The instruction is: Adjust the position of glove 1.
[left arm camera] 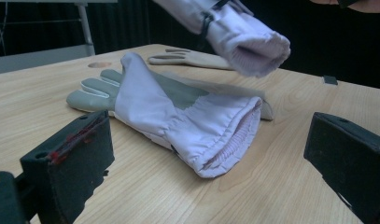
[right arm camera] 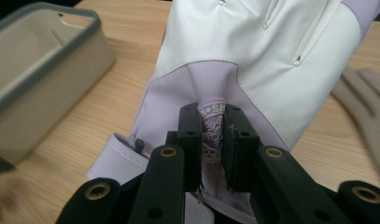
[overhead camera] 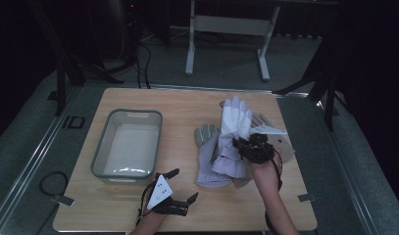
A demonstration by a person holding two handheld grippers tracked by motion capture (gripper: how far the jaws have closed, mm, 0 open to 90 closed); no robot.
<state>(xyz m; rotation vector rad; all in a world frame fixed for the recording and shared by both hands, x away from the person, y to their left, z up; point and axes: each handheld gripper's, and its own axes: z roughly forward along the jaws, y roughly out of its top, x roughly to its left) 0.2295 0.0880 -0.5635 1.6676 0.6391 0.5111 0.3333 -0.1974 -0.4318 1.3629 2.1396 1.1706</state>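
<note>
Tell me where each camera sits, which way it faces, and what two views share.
High view: above the person's side, looking forward and down on the table; both forearms, left gripper and right gripper show.
Left gripper view: low over the table, between its open jaws, facing a flat glove.
Right gripper view: along its jaws, shut on the lifted glove, bin beside.
Shared: the left gripper view and the high view both show the lifted glove.

Overhead plus two low claw-mounted close-ups
</note>
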